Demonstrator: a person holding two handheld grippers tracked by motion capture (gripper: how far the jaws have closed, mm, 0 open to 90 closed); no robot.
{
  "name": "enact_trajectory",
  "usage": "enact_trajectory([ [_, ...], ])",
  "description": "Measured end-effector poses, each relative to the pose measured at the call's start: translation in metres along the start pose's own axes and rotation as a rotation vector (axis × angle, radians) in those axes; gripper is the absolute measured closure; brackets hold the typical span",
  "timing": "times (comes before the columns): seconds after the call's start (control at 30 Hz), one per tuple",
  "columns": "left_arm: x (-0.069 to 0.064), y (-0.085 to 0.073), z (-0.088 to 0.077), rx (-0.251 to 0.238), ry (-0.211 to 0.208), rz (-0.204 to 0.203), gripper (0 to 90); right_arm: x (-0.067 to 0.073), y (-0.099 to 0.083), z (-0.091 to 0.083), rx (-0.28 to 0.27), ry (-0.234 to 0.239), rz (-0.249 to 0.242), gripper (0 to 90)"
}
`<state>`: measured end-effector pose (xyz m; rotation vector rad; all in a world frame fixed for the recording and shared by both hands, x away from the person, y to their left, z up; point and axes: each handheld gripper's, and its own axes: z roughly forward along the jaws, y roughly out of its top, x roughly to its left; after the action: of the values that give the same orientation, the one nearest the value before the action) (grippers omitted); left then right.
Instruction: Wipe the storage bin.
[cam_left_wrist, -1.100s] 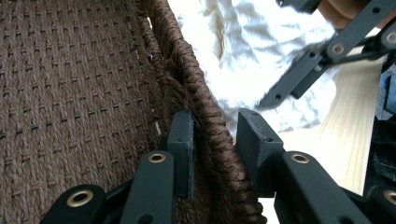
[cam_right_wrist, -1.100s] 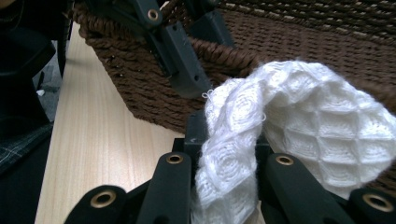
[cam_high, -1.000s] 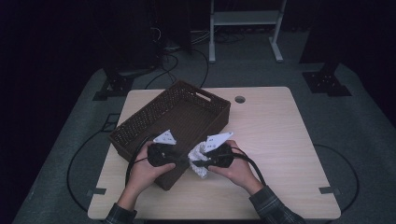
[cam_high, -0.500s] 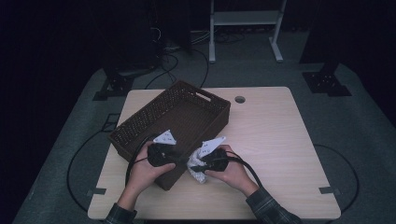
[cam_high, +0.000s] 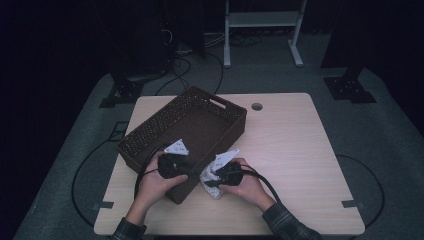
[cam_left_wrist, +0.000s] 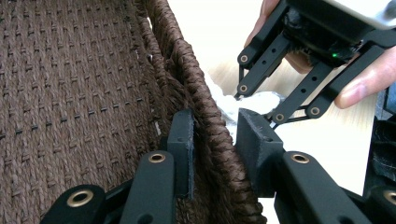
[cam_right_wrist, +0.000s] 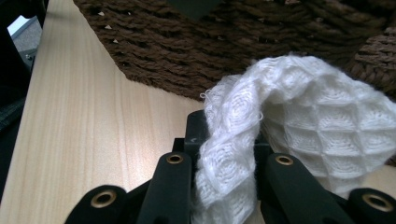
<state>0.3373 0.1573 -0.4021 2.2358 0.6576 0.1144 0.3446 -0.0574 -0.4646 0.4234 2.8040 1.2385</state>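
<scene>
Lower left of centre, high view: left gripper (cam_high: 176, 161) clamped astride the near wall of the brown woven basket (cam_high: 150, 131), one jaw inside, one outside. Lower centre: right gripper (cam_high: 216, 176) clenched on the white waffle cloth (cam_high: 208, 176), bunched on the table (cam_high: 300, 150) just beside the basket.
</scene>
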Motion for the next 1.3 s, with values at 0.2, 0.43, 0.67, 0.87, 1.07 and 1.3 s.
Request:
enact_trajectory([
  [0.2,0.0,0.0,0.0,0.001,-0.001,-0.001,67.1,0.003,0.005,-0.006,-0.026,0.001,-0.006,77.0],
  [0.43,0.0,0.0,0.0,0.0,-0.001,-0.005,67.1,0.01,0.01,-0.013,-0.045,0.011,-0.032,77.0],
  [0.67,0.0,0.0,0.0,0.0,0.0,-0.002,67.1,0.019,0.016,-0.02,-0.073,0.026,-0.051,77.0],
  [0.87,0.0,0.0,0.0,0.0,-0.001,-0.001,67.1,0.026,0.022,-0.027,-0.103,0.041,-0.069,77.0],
  [1.07,0.0,0.0,0.0,0.003,0.001,0.001,67.1,0.025,0.019,-0.02,-0.087,0.038,-0.07,77.1],
  [1.3,0.0,0.0,0.0,0.0,0.001,0.004,67.1,0.022,0.008,-0.001,-0.039,0.041,-0.049,77.1],
])
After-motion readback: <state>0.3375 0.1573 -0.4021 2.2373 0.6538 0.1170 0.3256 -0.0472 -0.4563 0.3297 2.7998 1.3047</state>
